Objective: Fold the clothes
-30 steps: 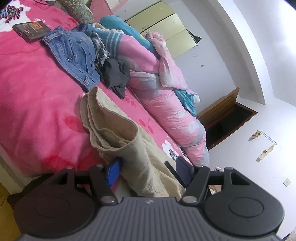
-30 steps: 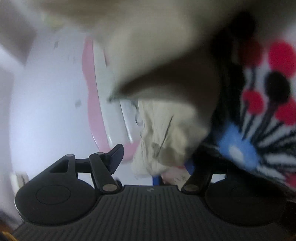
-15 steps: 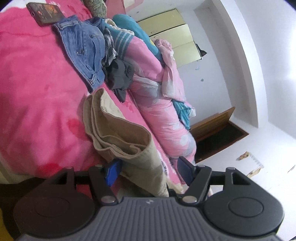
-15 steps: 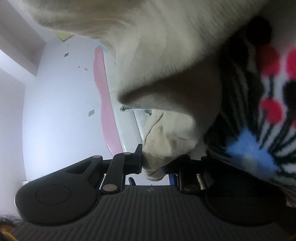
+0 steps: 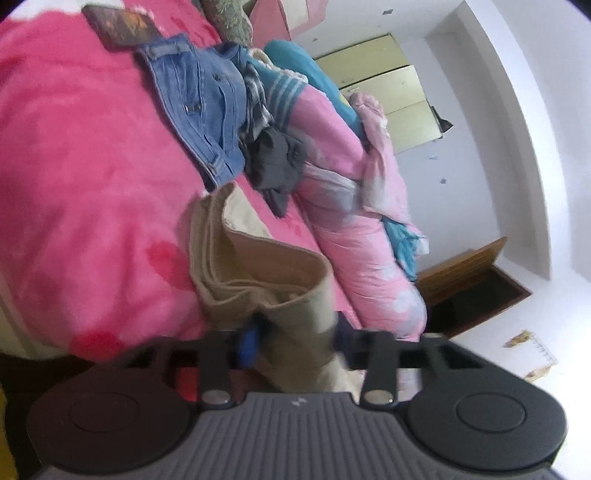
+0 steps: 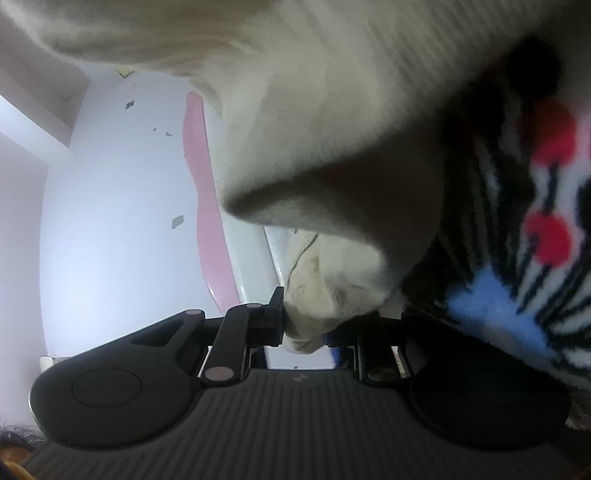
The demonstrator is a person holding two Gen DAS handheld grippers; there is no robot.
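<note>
The khaki trousers are lying partly folded near the edge of the pink bedspread, with one thick end hanging off toward the person. The left gripper is closing on that hanging end — the cloth is sitting between the jaws, and the blue pad on one side is already touching it. The picture is blurred there, so how firmly it is pinched is hard to judge.

The right gripper is squeezing a bunched corner of the same pale cloth; its jaws are easing slightly apart, yet the fabric is plainly pressed between them. A black, white and red patterned blanket is lying just beside that corner.

To do this fold well, I would say both hands should be gripping the full thickness of the layers, not only the top one — otherwise the stack will be sliding apart as it lifts. The left gripper looks to be taking a thick wad, so it needs to finish closing before any pull begins. Then the two ends should be rising together and level, keeping the cloth taut between them, and travelling over the folded part already on the bed.

The jeans and the dark garment are heaped close behind, so the fold should be landing short of them. The dark phone farther up the bed is well out of the way.
</note>
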